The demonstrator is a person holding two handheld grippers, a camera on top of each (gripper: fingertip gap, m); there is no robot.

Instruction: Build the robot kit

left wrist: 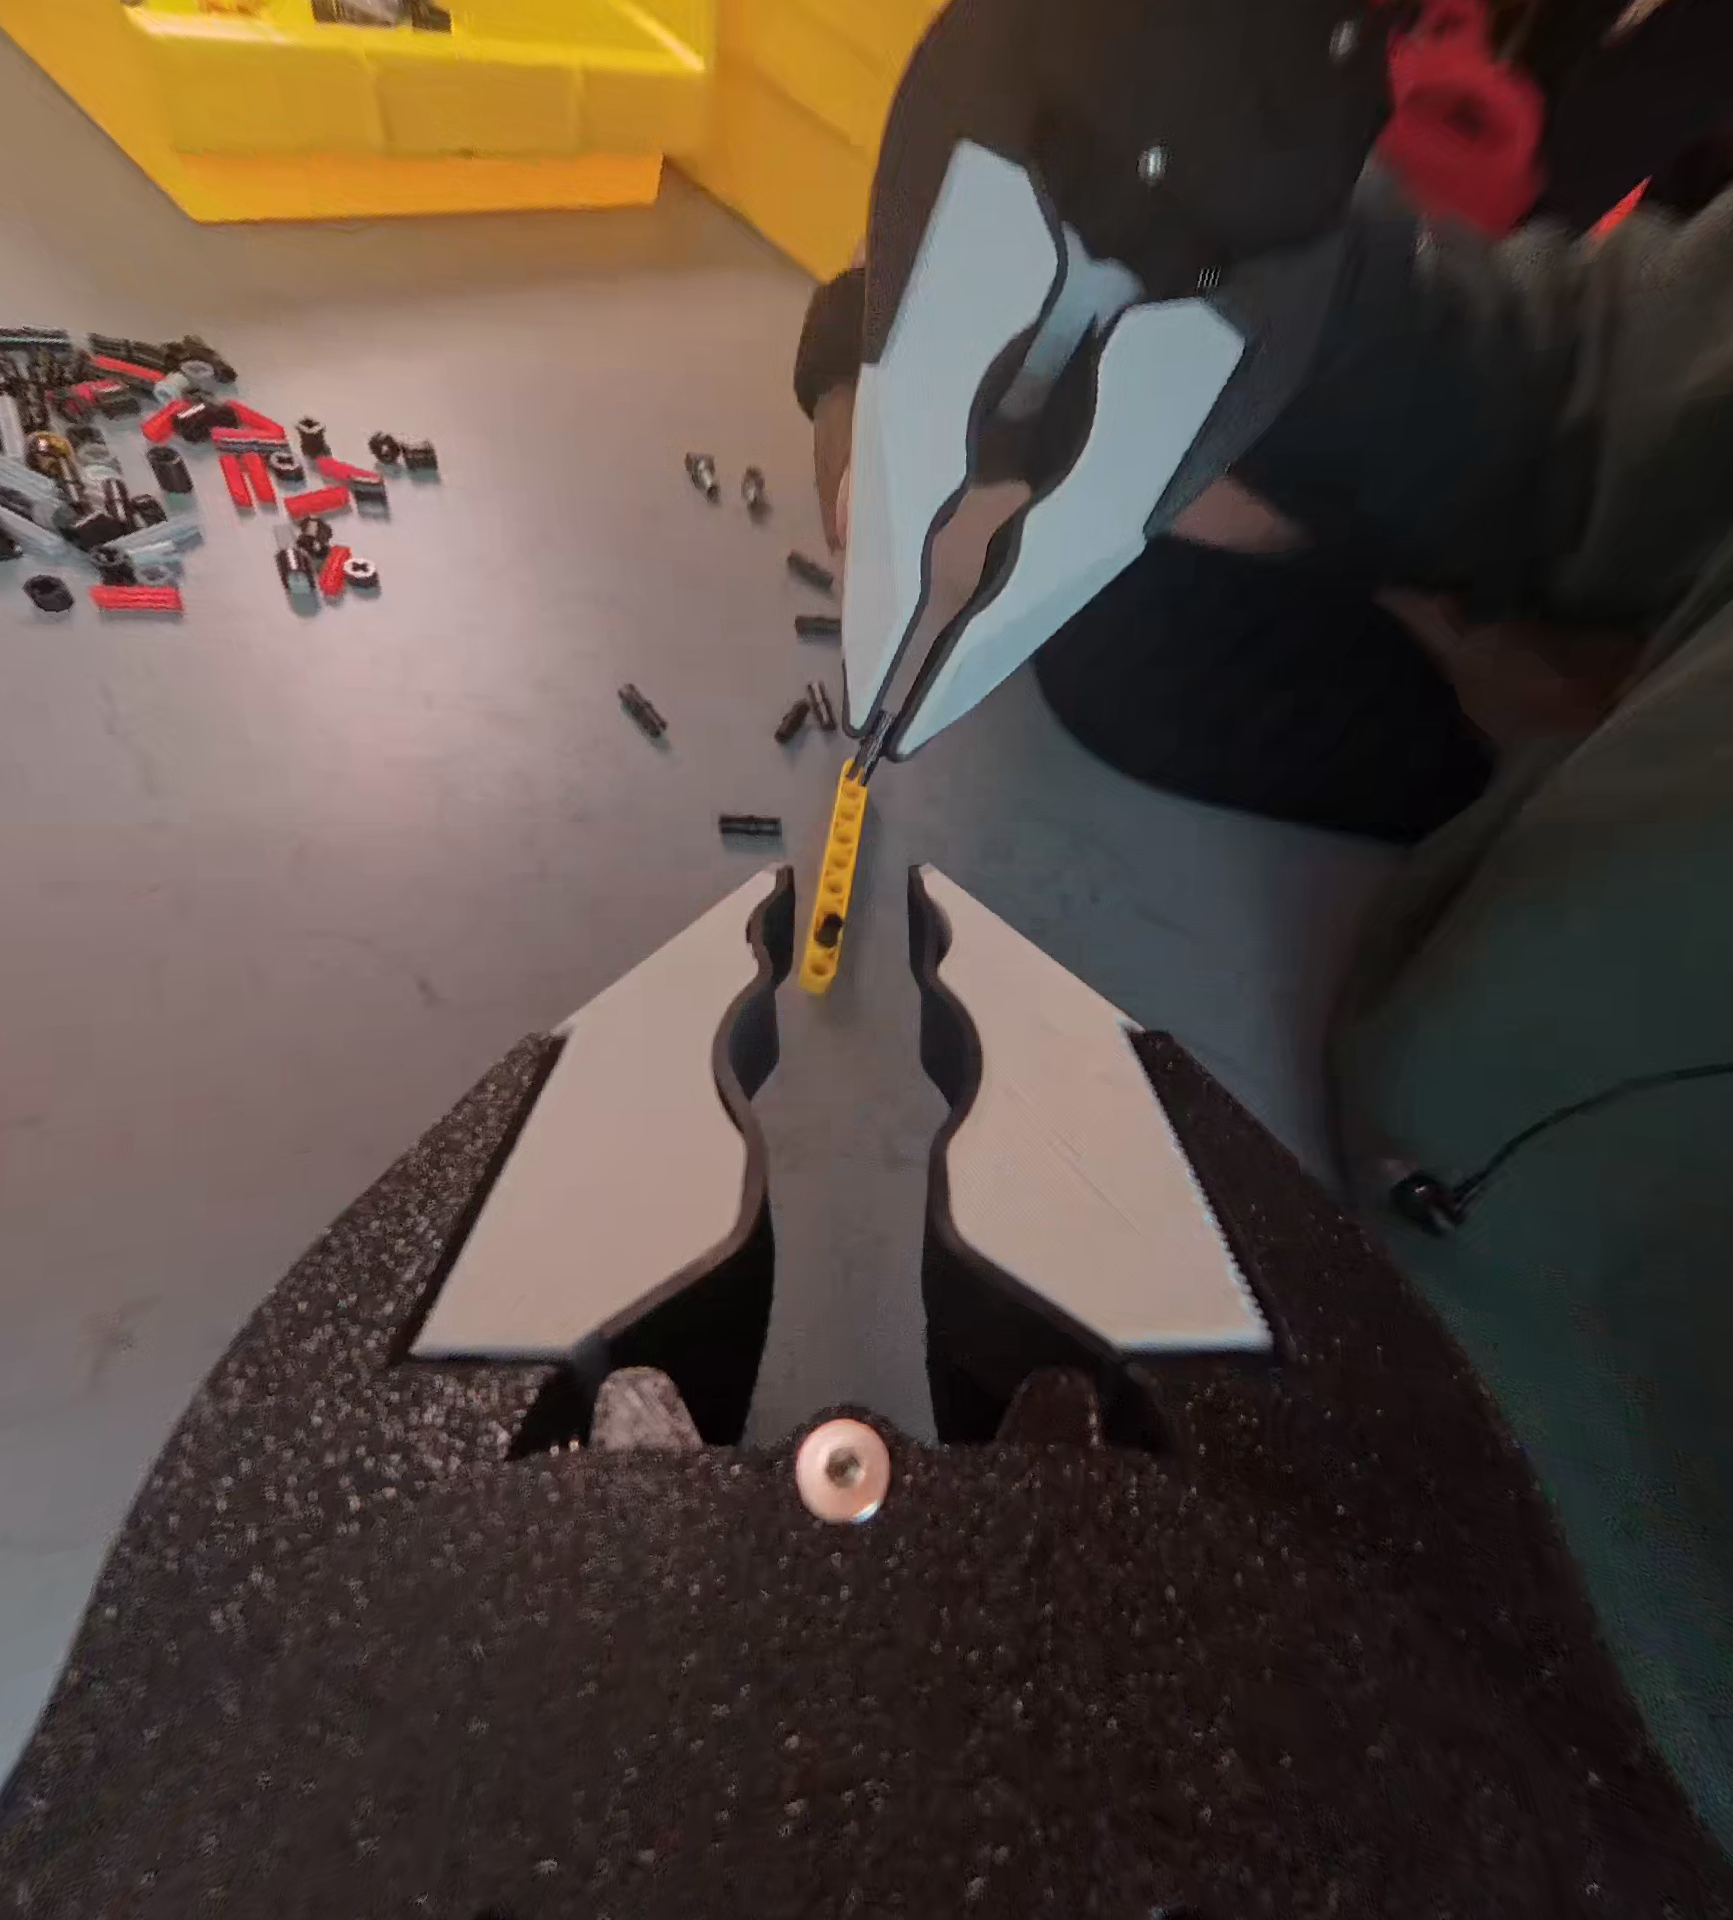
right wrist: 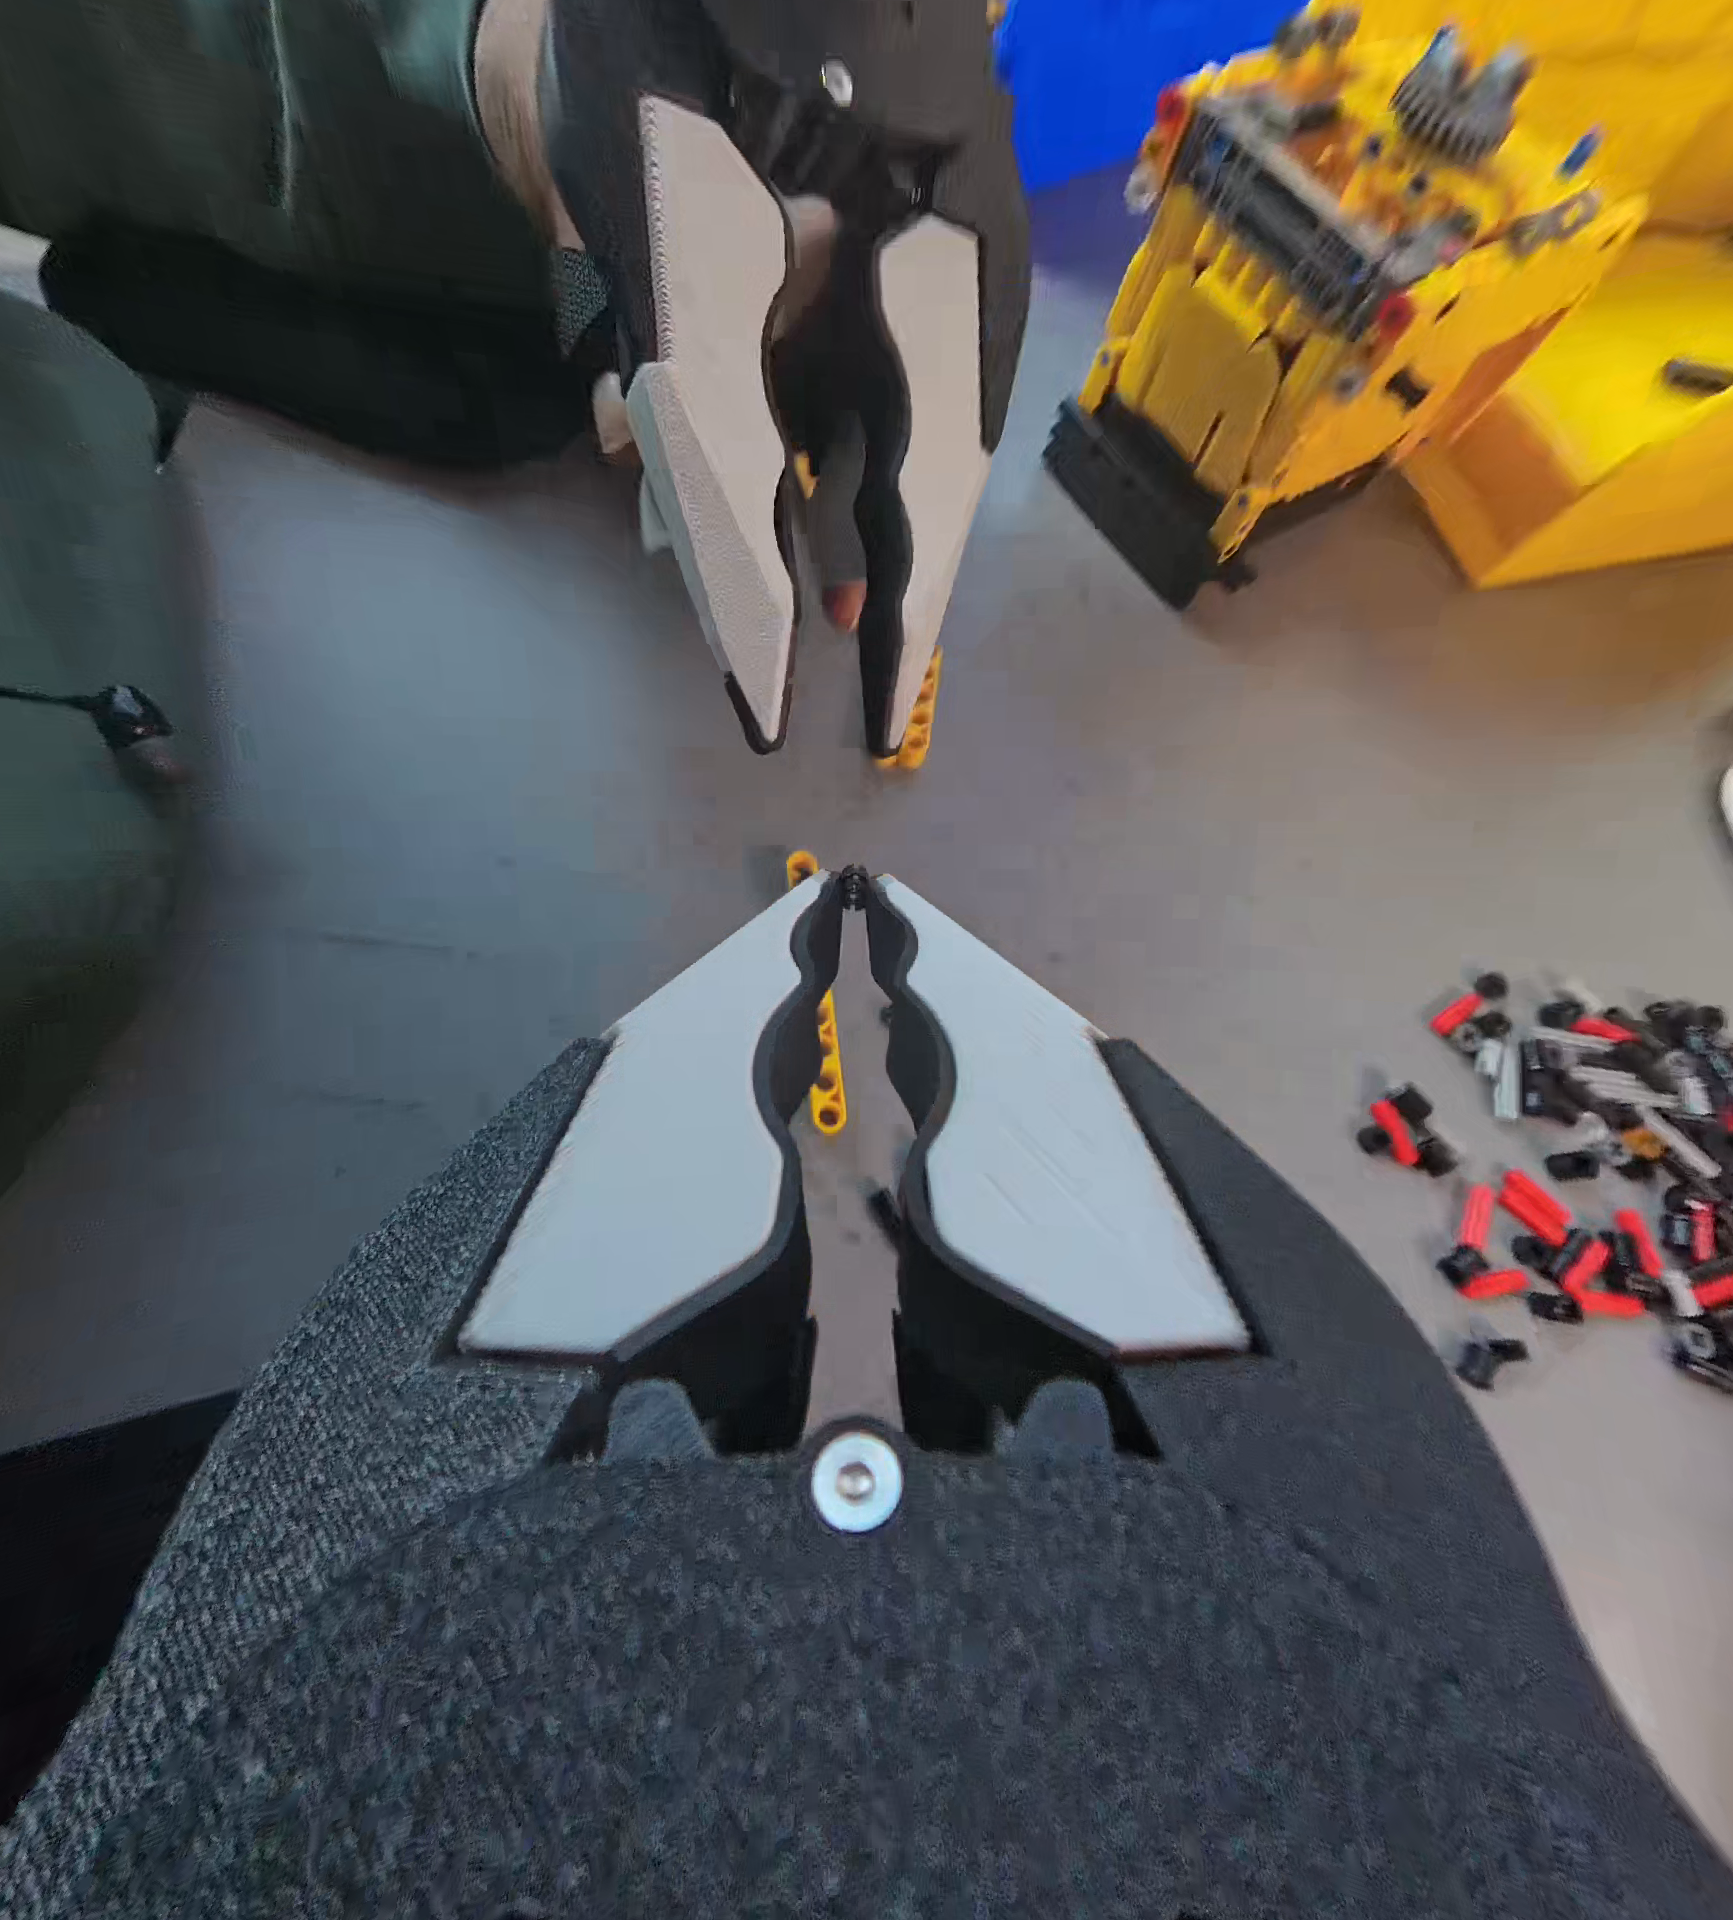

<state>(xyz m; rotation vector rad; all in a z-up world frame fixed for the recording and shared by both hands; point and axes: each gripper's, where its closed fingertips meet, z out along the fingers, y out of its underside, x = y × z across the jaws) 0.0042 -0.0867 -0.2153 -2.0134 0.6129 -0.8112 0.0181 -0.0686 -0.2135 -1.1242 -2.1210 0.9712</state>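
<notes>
The grey worktop (left wrist: 342,935) carries a long yellow perforated plastic beam (left wrist: 834,883); the left hand-held gripper (left wrist: 851,883) straddles it, fingers apart; the right hand-held gripper (right wrist: 851,881) pinches a small black plastic pin (right wrist: 851,891) at the beam's far end.

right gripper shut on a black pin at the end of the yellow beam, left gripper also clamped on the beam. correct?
Not quite. The left gripper is open, its jaws apart around the yellow beam, as the left wrist view shows. The right gripper is shut on the black pin.
</notes>
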